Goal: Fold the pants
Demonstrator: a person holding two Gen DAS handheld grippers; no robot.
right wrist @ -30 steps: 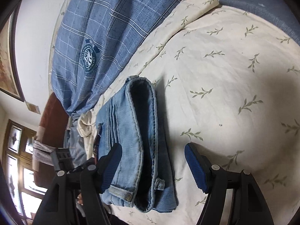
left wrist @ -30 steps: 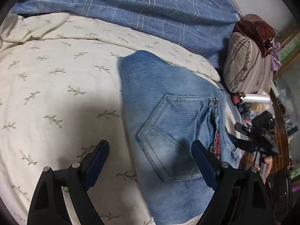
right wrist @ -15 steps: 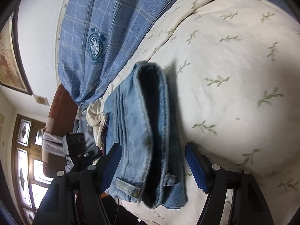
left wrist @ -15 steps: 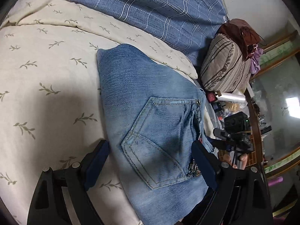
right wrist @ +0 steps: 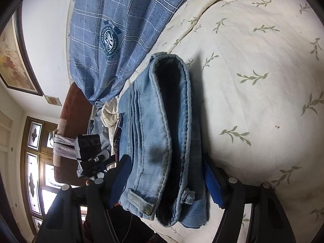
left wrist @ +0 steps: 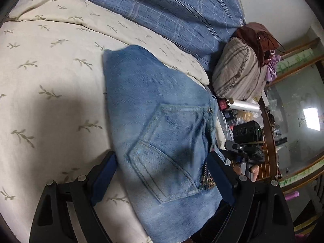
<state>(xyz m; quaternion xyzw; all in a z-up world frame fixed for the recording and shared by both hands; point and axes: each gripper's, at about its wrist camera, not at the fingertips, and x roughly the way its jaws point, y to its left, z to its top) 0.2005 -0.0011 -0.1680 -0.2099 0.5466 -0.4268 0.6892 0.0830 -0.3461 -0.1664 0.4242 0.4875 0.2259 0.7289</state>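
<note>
Light blue jeans [left wrist: 158, 125] lie folded into a compact stack on the cream leaf-print bedspread [left wrist: 50, 81], back pocket facing up. In the right wrist view the jeans [right wrist: 160, 133] show their open waistband end and stacked layers. My left gripper [left wrist: 162, 174] is open, its blue-padded fingers straddling the near end of the stack just above it. My right gripper [right wrist: 166, 180] is open too, its fingers on either side of the waistband end. Neither is closed on the cloth.
A blue plaid duvet [left wrist: 172, 6] lies along the far side of the bed. A striped cushion and brown bag [left wrist: 241, 64] sit off the bed's right edge, beside a cluttered wooden desk [left wrist: 269, 125]. A camera on a tripod [right wrist: 89, 151] stands by the bed.
Both grippers have moved in closer to the folded jeans, whose ends now sit between the open fingers. The jeans themselves have not changed shape.
</note>
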